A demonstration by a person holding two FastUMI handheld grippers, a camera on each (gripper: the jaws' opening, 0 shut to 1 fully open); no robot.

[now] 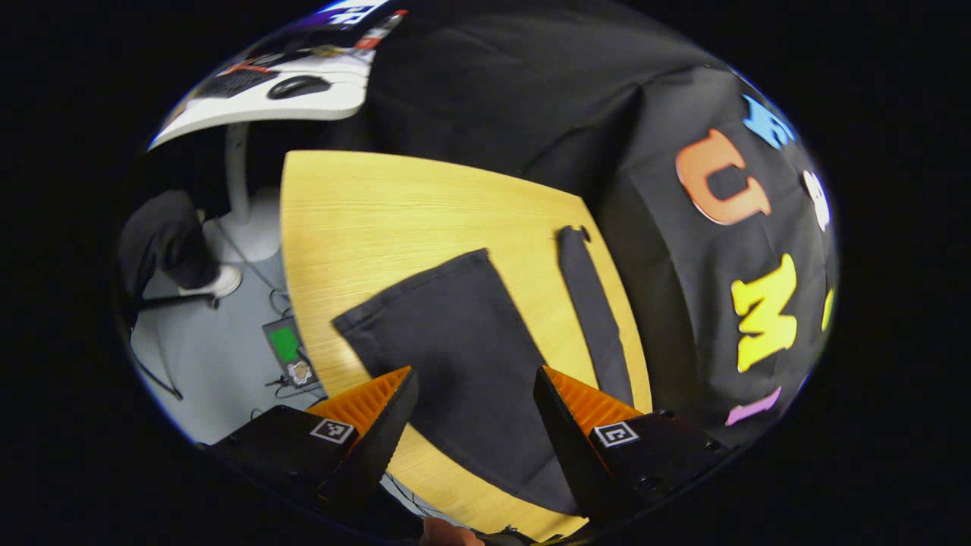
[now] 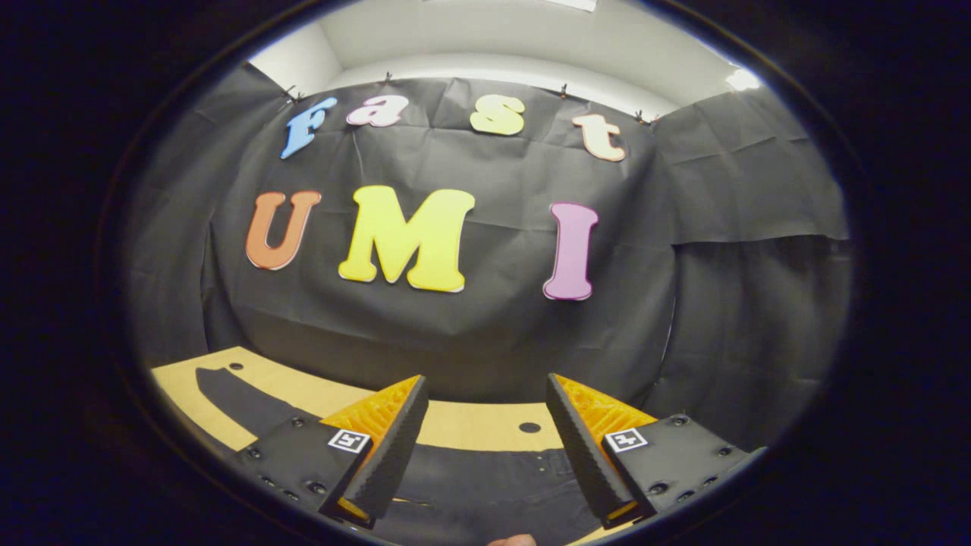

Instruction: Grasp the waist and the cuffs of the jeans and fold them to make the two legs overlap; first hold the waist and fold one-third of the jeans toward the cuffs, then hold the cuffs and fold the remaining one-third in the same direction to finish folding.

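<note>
Dark jeans lie flat on the wooden table (image 1: 364, 220). In the left gripper view one leg (image 1: 463, 334) stretches away with its cuff toward the table's middle, and the other leg (image 1: 592, 303) lies apart to the right near the wall. My left gripper (image 1: 474, 390) hangs open above the nearer leg, holding nothing. In the right gripper view the waist end of the jeans (image 2: 485, 485) lies below my right gripper (image 2: 485, 398), which is open and empty, pointing at the booth wall. One leg (image 2: 235, 398) runs off to the left there.
The table's left edge drops to a grey floor with cables, a small green-topped box (image 1: 288, 349) and a person's shoe (image 1: 216, 284). A white desk (image 1: 273, 98) with a mouse and keyboard stands beyond. Black cloth walls close the table's far side. A round hole (image 2: 529, 428) marks the tabletop.
</note>
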